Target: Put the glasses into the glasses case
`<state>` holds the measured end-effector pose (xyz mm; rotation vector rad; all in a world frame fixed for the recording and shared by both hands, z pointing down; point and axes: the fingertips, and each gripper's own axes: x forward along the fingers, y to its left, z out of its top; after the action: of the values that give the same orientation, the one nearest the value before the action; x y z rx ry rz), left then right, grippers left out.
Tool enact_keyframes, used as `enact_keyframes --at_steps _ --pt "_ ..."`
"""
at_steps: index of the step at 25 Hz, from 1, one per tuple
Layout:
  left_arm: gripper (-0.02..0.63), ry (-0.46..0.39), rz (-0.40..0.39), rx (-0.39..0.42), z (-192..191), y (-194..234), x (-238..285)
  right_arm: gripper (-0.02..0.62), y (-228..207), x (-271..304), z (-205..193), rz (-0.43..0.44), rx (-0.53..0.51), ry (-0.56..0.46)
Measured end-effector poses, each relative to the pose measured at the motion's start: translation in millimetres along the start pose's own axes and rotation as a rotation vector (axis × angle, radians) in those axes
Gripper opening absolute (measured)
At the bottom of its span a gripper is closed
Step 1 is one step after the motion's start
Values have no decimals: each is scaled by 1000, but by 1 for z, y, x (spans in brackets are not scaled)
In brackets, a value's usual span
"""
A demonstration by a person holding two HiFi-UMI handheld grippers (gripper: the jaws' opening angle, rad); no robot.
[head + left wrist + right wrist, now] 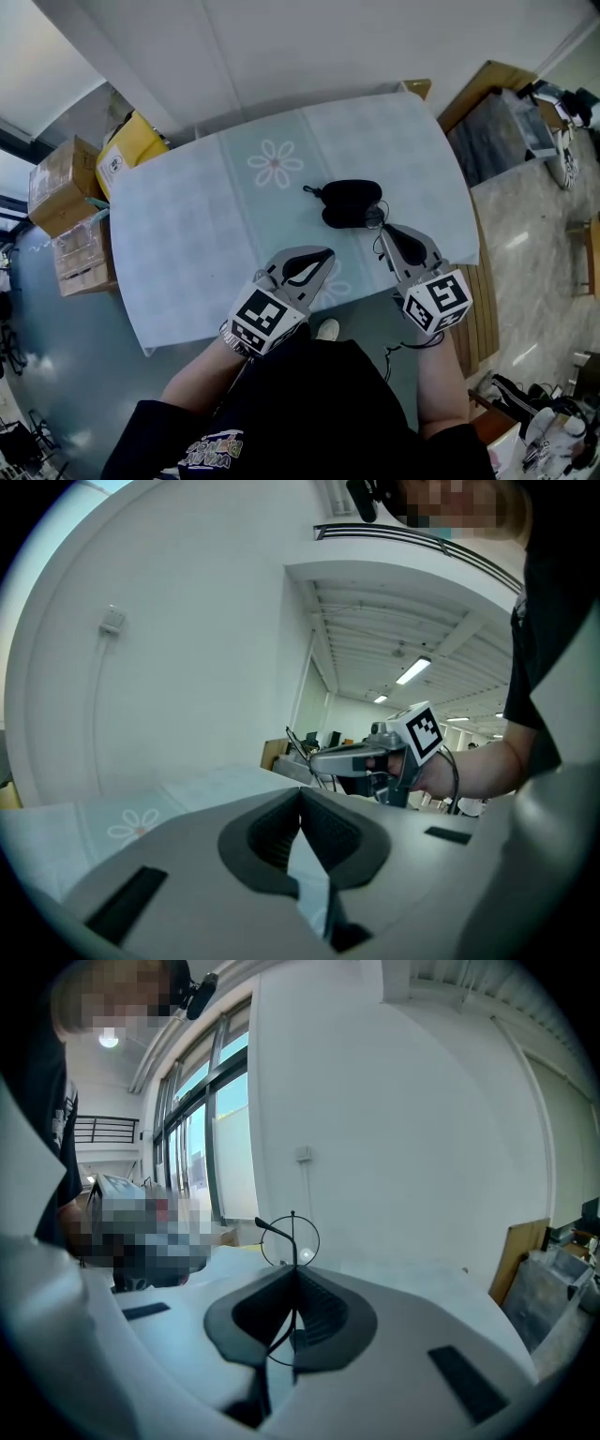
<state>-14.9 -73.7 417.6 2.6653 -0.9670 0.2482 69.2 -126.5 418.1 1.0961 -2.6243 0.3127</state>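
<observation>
As the glasses case (pixel 352 202) is set just beyond the fingertips, the glasses (pixel 293 1241) are pinched by the right gripper (pixel 293 1274), and the left gripper (pixel 300 794) is closed on nothing.

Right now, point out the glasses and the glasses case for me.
glasses (pixel 292 1239): right gripper view, on the round wire lens frame just above the jaws.
glasses case (pixel 352 202): head view, near the middle of its black body on the table.

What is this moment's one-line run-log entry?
left gripper shut, empty | right gripper shut on glasses | case on table
</observation>
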Motion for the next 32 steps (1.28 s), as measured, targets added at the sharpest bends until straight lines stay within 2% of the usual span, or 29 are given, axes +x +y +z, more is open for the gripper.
enact_keyframes --at_steps 7,15,19,25,32 --pt "28 6 -34 -4 -5 23 4 26 -5 27 -6 -13 -56 67" --pt "28 -8 -35 14 5 23 1 26 -13 41 -7 21 -162 141" --pt "28 0 -26 24 5 22 0 26 -19 54 -15 66 -226 197" --pt "28 0 54 -16 2 28 6 26 -28 80 -34 173 -320 282" --pt "28 23 137 -60 -9 32 10 26 -40 111 -76 327 -509 437"
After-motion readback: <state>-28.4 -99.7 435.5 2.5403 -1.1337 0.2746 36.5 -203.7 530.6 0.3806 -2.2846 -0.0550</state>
